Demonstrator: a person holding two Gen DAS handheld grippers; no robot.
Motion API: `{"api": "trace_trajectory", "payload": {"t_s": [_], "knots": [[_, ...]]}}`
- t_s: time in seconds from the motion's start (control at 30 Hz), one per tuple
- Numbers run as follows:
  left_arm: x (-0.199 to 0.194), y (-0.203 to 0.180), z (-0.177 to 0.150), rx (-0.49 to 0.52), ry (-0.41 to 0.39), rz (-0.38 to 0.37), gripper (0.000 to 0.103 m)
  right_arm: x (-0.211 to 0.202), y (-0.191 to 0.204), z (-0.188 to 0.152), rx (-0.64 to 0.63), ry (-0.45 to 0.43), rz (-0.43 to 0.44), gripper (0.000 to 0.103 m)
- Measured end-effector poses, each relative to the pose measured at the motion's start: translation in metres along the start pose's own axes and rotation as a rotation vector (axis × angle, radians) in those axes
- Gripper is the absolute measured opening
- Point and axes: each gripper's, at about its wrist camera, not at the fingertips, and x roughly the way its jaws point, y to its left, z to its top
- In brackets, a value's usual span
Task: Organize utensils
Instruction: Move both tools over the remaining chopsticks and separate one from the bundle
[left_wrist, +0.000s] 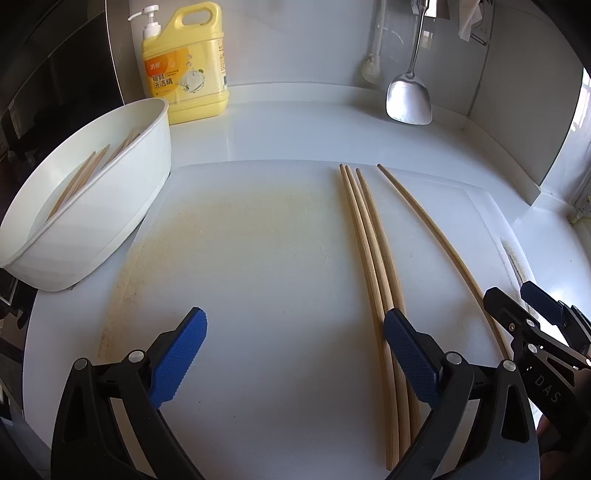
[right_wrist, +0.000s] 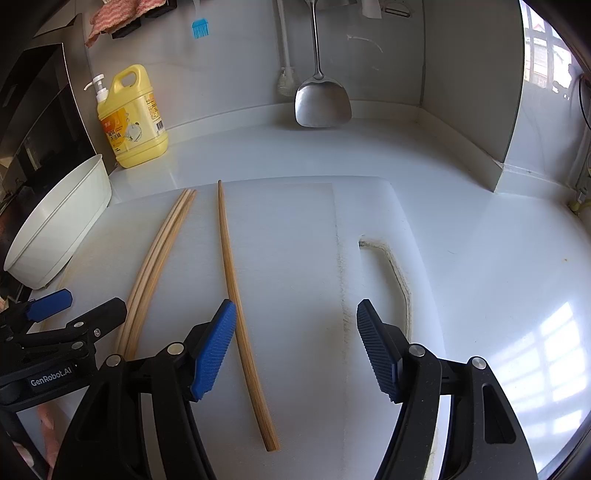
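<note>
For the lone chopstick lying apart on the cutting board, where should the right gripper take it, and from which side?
Grip the single chopstick near mid-length, from straight above, fingers across its width. It lies flat on the cutting board, clear of the three bundled chopsticks, and the open right gripper is nearly beside it.

Chopsticks (left_wrist: 369, 236) are tan wood; the board (left_wrist: 240, 258) is white with a yellowish stain across its middle and dark grime round the handle slot (right_wrist: 391, 273). The bin (left_wrist: 122, 206) is plain white, the soap jug (left_wrist: 192, 66) yellow with an orange label patch and white pump, the spatula (right_wrist: 322, 103) shiny silver, and the brush (right_wrist: 200, 28) light blue. Both grippers, left gripper (left_wrist: 295, 358) and right gripper (right_wrist: 297, 350), are black with blue textured pads (right_wrist: 216, 350), and the cloth (right_wrist: 122, 14) is pink-and-white striped.
</note>
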Motion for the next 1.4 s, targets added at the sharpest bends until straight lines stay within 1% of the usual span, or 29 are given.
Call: {"api": "trace_trajectory", "payload": {"t_s": [0.13, 0.23, 0.3, 0.4, 0.47, 0.57, 0.67, 0.73, 0.77, 1.13, 1.23, 1.33, 1.4], "knots": [[0.001, -0.001, 0.0, -0.008, 0.007, -0.011, 0.095, 0.0, 0.0, 0.0, 0.001, 0.0, -0.001, 0.065], [0.003, -0.001, 0.0, -0.005, 0.01, -0.001, 0.097, 0.0, 0.001, 0.0, 0.001, 0.001, -0.001, 0.065], [0.003, 0.0, 0.0, -0.008, 0.013, -0.007, 0.097, 0.0, 0.001, 0.0, 0.002, 0.0, -0.002, 0.065], [0.003, 0.005, 0.0, -0.024, 0.013, -0.013, 0.098, 0.0, 0.002, 0.0, -0.002, 0.001, -0.003, 0.065], [0.003, 0.009, 0.0, -0.033, 0.012, -0.001, 0.098, 0.001, 0.003, 0.001, -0.005, 0.002, -0.001, 0.065], [0.004, 0.013, 0.001, -0.046, 0.016, -0.015, 0.098, 0.001, 0.005, 0.001, -0.007, 0.003, 0.003, 0.065], [0.006, 0.009, 0.002, -0.036, 0.019, -0.007, 0.098, 0.002, 0.007, 0.002, -0.015, 0.003, 0.001, 0.065], [0.01, 0.002, 0.004, -0.016, 0.026, 0.025, 0.098, 0.003, 0.009, 0.003, -0.019, 0.004, 0.0, 0.065], [0.01, 0.0, 0.004, -0.01, 0.018, 0.031, 0.098, 0.004, 0.01, 0.004, -0.022, 0.005, -0.001, 0.065], [0.012, 0.02, 0.006, -0.053, 0.008, 0.053, 0.098, 0.007, 0.014, 0.007, -0.034, 0.007, -0.004, 0.065], [0.015, 0.017, 0.011, -0.064, 0.018, 0.064, 0.098, 0.009, 0.018, 0.009, -0.051, 0.012, -0.009, 0.065], [0.017, 0.013, 0.014, -0.05, 0.015, 0.057, 0.098, 0.012, 0.025, 0.01, -0.089, 0.013, -0.036, 0.065], [0.017, 0.013, 0.013, -0.046, 0.01, 0.054, 0.097, 0.013, 0.027, 0.01, -0.101, 0.012, -0.029, 0.065]]}}
